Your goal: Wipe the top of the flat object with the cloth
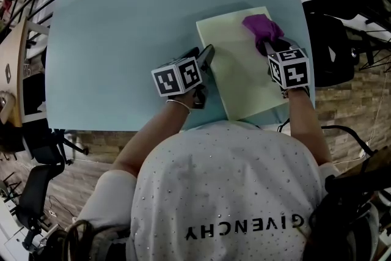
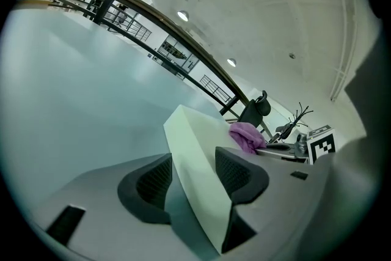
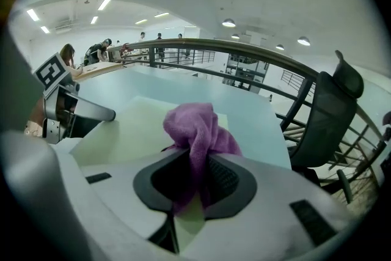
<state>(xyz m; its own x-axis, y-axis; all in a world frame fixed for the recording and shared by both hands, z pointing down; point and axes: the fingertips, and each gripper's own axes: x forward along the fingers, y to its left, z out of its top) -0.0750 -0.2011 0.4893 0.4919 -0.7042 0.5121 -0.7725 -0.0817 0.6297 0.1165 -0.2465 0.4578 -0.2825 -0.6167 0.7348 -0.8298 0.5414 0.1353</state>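
Note:
A pale green flat board (image 1: 244, 64) lies on the light blue table (image 1: 122, 21), near its right front corner. My left gripper (image 1: 204, 64) is at the board's left edge, with its jaws closed across that thick edge (image 2: 195, 150); both pads touch it. My right gripper (image 1: 272, 46) is over the board's far right part, shut on a bunched purple cloth (image 1: 261, 27). The cloth (image 3: 195, 131) sticks up from between the jaws and rests on the board (image 3: 128, 125). The left gripper view shows the cloth (image 2: 246, 136) at the board's far end.
The table's right edge runs close beside the board. A black office chair (image 3: 330, 113) stands just past that edge, with a railing behind it. Another chair (image 1: 36, 192) stands on the wooden floor at the front left. People sit at a far desk (image 3: 98, 67).

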